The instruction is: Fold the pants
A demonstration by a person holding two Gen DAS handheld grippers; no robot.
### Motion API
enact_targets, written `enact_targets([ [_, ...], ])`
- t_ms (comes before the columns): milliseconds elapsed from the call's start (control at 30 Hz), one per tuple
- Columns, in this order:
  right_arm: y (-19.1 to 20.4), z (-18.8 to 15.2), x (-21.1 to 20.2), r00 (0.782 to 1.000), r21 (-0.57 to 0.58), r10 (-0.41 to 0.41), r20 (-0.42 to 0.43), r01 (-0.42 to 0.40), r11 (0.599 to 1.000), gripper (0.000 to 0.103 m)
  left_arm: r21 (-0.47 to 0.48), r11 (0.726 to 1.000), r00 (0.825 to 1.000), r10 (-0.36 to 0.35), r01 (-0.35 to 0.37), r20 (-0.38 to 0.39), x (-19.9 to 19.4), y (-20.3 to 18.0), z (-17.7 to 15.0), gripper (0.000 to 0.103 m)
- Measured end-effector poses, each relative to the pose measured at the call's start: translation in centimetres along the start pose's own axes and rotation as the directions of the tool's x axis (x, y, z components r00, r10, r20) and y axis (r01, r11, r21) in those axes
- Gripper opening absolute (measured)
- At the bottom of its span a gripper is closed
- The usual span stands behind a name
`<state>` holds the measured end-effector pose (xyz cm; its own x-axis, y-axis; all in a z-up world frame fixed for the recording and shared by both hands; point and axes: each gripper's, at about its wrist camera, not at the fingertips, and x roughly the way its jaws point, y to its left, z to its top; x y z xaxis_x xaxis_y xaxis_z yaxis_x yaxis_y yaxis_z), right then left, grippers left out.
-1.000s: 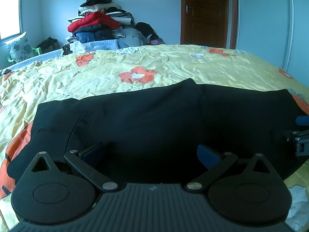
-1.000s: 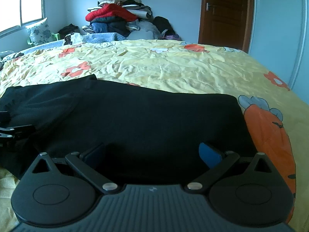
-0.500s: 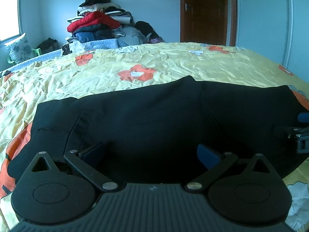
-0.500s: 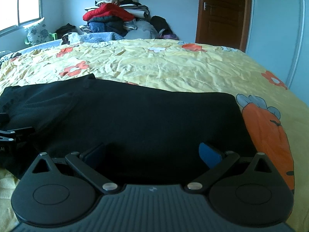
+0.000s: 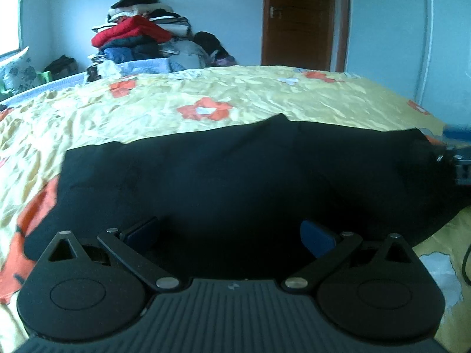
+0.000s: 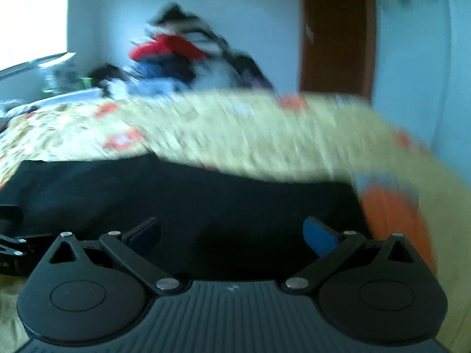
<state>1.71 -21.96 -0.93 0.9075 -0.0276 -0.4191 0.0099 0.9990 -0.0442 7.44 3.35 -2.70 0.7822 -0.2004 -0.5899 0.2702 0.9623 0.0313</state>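
Black pants point(image 5: 235, 176) lie flat across the yellow flowered bedspread point(image 5: 206, 106), stretching left to right. My left gripper point(image 5: 231, 235) is open, its blue pads wide apart just over the near edge of the pants. In the right wrist view, which is blurred by motion, the pants point(image 6: 206, 200) fill the lower middle and my right gripper point(image 6: 232, 235) is open over their near edge. The right gripper also shows at the right edge of the left wrist view point(image 5: 459, 158), by the pants' right end. The left gripper shows at the left edge of the right wrist view point(image 6: 11, 244).
A tall pile of clothes point(image 5: 138, 41) sits at the far side of the bed. A brown door point(image 5: 297, 17) and a white wardrobe point(image 5: 412, 35) stand behind. A pillow point(image 5: 17, 70) lies at the far left under a window.
Both grippers have tilted and shifted; the right wrist view now blurs from fast motion and the bed looks slanted. The right gripper sits higher at the pants' right end. Both stay open.
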Motion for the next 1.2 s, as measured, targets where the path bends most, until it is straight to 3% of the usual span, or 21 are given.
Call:
enact_targets([
  [33, 1.1, 0.6, -0.5, 0.999, -0.098, -0.004, 0.035, 0.008, 0.995, 0.103, -0.014, 1.0, 1.0, 0.01, -0.01, -0.001, -0.3, 0.5, 0.0, 0.103],
  [100, 3.7, 1.4, -1.0, 0.994, -0.327, -0.034, 0.106, 0.067, 0.942, 0.103, -0.048, 0.998, 1.0, 0.027, -0.028, -0.007, -0.7, 1.8, -0.1, 0.103],
  [200, 6.8, 1.7, -0.6, 0.946, -0.55, -0.176, 0.272, 0.303, 0.779, 0.103, -0.097, 0.994, 0.998, 0.057, -0.058, -0.005, -1.6, 4.0, -0.4, 0.103],
  [267, 8.0, 2.2, -0.3, 0.921, -0.602, -0.2, 0.335, 0.373, 0.706, 0.103, -0.119, 0.988, 0.995, 0.097, -0.096, 0.004, -2.3, 5.3, -0.4, 0.103],
  [333, 9.1, 3.0, -0.9, 0.905, -0.596, -0.176, 0.387, 0.391, 0.702, 0.103, -0.158, 0.977, 0.989, 0.146, -0.142, 0.015, -3.0, 7.0, -0.4, 0.103],
  [433, 11.0, 4.0, -2.3, 0.925, -0.594, -0.035, 0.379, 0.272, 0.757, 0.103, -0.244, 0.949, 0.978, 0.208, -0.202, 0.0, -3.7, 9.6, -0.2, 0.103],
  [467, 11.7, 4.3, -2.6, 0.943, -0.602, 0.027, 0.332, 0.19, 0.776, 0.103, -0.284, 0.936, 0.976, 0.217, -0.21, -0.008, -3.9, 10.7, -0.2, 0.103],
  [500, 12.6, 4.6, -2.8, 0.962, -0.614, 0.122, 0.245, 0.056, 0.787, 0.103, -0.318, 0.925, 0.976, 0.217, -0.211, -0.015, -4.1, 11.6, -0.2, 0.103],
  [533, 13.3, 4.7, -2.8, 0.965, -0.613, 0.205, 0.164, -0.063, 0.788, 0.103, -0.348, 0.914, 0.977, 0.214, -0.208, -0.022, -4.3, 12.4, -0.2, 0.103],
  [567, 14.1, 4.7, -2.8, 0.952, -0.597, 0.299, 0.068, -0.201, 0.777, 0.103, -0.37, 0.906, 0.977, 0.21, -0.205, -0.028, -4.5, 13.1, -0.2, 0.103],
  [600, 14.9, 4.8, -2.8, 0.917, -0.564, 0.397, -0.022, -0.339, 0.753, 0.103, -0.396, 0.896, 0.978, 0.206, -0.203, -0.036, -4.7, 13.9, -0.3, 0.103],
  [633, 15.8, 4.6, -2.9, 0.878, -0.527, 0.473, -0.072, -0.436, 0.729, 0.103, -0.417, 0.886, 0.978, 0.204, -0.203, -0.043, -4.9, 14.5, -0.3, 0.103],
  [667, 16.7, 4.4, -3.0, 0.856, -0.512, 0.509, -0.087, -0.477, 0.715, 0.103, -0.434, 0.878, 0.978, 0.202, -0.202, -0.048, -5.0, 14.9, -0.4, 0.103],
  [700, 17.6, 4.0, -3.0, 0.86, -0.523, 0.503, -0.081, -0.467, 0.714, 0.103, -0.449, 0.871, 0.979, 0.197, -0.2, -0.055, -5.1, 15.2, -0.4, 0.103],
  [800, 20.9, 2.2, -2.0, 0.931, -0.653, 0.364, -0.013, -0.283, 0.702, 0.103, -0.494, 0.851, 0.984, 0.159, -0.179, -0.083, -4.8, 15.8, -0.6, 0.103],
  [833, 21.8, 1.6, -1.5, 0.943, -0.689, 0.332, -0.001, -0.242, 0.683, 0.103, -0.511, 0.844, 0.987, 0.132, -0.161, -0.093, -4.7, 16.0, -0.6, 0.103],
  [933, 23.2, 0.8, -0.9, 0.921, -0.708, 0.385, -0.053, -0.306, 0.636, 0.103, -0.564, 0.82, 0.992, 0.041, -0.103, -0.12, -4.0, 16.6, -0.8, 0.103],
  [1000, 24.1, 0.5, -0.5, 0.913, -0.706, 0.4, -0.075, -0.332, 0.626, 0.103, -0.602, 0.796, 0.993, -0.009, -0.063, -0.116, -3.8, 17.0, -1.0, 0.103],
  [1100, 26.0, -0.6, 0.6, 0.927, -0.748, 0.364, -0.089, -0.304, 0.59, 0.103, -0.633, 0.772, 0.992, -0.026, -0.059, -0.124, -3.6, 17.3, -0.9, 0.103],
  [1200, 26.9, -0.8, 0.9, 0.939, -0.777, 0.342, -0.038, -0.243, 0.58, 0.103, -0.687, 0.727, 0.991, -0.08, -0.018, -0.111, -3.5, 18.0, -0.9, 0.103],
])
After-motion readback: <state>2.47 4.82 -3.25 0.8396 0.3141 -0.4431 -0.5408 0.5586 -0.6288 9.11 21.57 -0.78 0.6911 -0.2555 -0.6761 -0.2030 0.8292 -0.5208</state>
